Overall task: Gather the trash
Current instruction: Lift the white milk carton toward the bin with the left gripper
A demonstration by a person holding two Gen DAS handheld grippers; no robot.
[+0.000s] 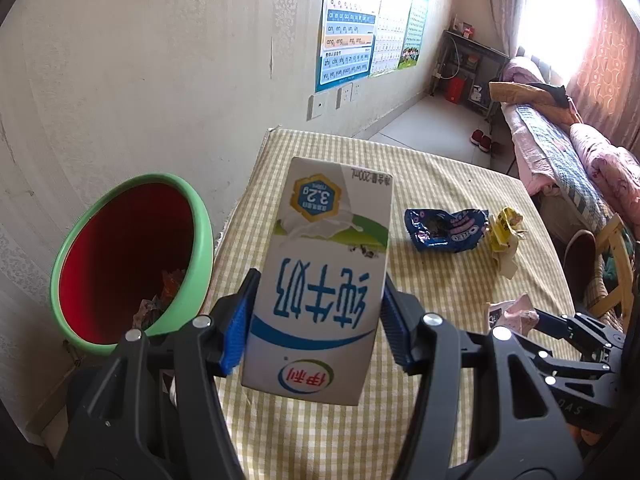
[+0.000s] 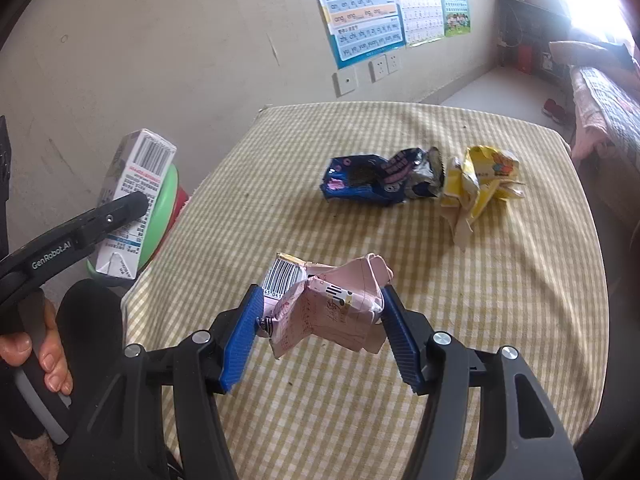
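Note:
My left gripper (image 1: 316,312) is shut on a white milk carton (image 1: 320,272) and holds it above the table's left edge, just right of the green-rimmed red trash bin (image 1: 132,256). The carton (image 2: 132,200) and bin (image 2: 164,208) also show in the right wrist view. My right gripper (image 2: 320,320) is shut on a crumpled pink carton (image 2: 332,312), low over the table; it also shows in the left wrist view (image 1: 512,312). A blue Oreo wrapper (image 2: 368,180) and a yellow crumpled wrapper (image 2: 480,180) lie further back on the table.
The table has a yellow checked cloth (image 2: 440,280) and stands against a beige wall with posters (image 2: 360,12). The bin holds some wrappers (image 1: 160,292). A bed with pink bedding (image 1: 560,140) and a wooden chair (image 1: 616,264) stand at the right.

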